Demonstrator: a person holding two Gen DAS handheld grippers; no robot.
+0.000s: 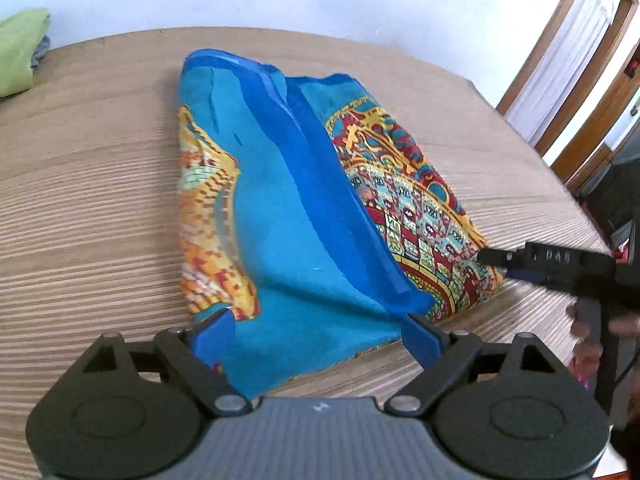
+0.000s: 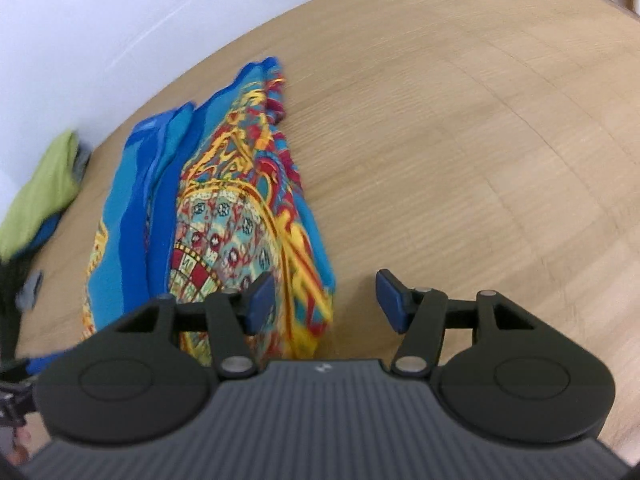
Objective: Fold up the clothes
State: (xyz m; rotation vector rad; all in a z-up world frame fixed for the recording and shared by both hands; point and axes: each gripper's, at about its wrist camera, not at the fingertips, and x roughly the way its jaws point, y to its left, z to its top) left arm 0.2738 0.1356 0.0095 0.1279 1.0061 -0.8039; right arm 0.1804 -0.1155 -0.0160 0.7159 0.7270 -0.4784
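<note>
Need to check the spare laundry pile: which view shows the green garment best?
The right wrist view: the green garment lies at the table's left edge atop blue and grey items, though blurred. The left wrist view catches only its corner at top left.

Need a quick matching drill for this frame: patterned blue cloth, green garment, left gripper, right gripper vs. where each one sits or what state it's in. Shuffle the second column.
1. blue patterned cloth
2. green garment
3. left gripper
4. right gripper

A. open, over the cloth's right edge
B. far corner of the table
C. partly folded, mid-table
D. open, cloth's near end between its fingers

Pairs: 1-C, 2-B, 3-D, 4-A
</note>
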